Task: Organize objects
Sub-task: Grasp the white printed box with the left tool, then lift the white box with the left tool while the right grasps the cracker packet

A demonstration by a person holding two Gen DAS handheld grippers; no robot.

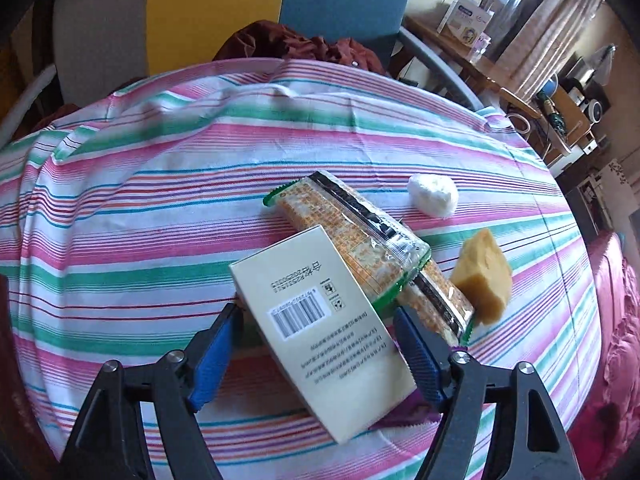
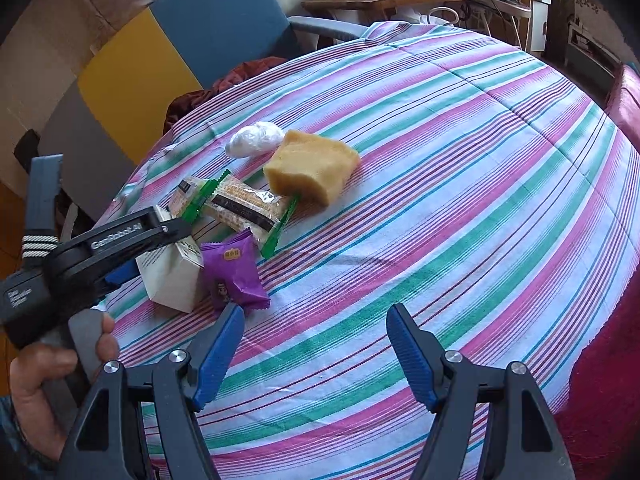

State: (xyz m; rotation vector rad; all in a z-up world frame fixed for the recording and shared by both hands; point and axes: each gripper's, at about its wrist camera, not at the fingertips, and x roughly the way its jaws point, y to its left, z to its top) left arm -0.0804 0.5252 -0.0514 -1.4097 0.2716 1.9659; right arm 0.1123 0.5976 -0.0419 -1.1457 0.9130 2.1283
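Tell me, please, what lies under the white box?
The white box leans on a cracker packet. A purple snack packet edge peeks out beneath it. The striped cloth directly below is hidden.

Striped cloth (image 2: 440,208) bears sponge (image 2: 310,168), white wad (image 2: 254,140), purple packet (image 2: 234,274).

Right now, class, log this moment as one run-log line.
left gripper: open around box | right gripper: open, empty | purple packet beside box | sponge, cracker packs on cloth
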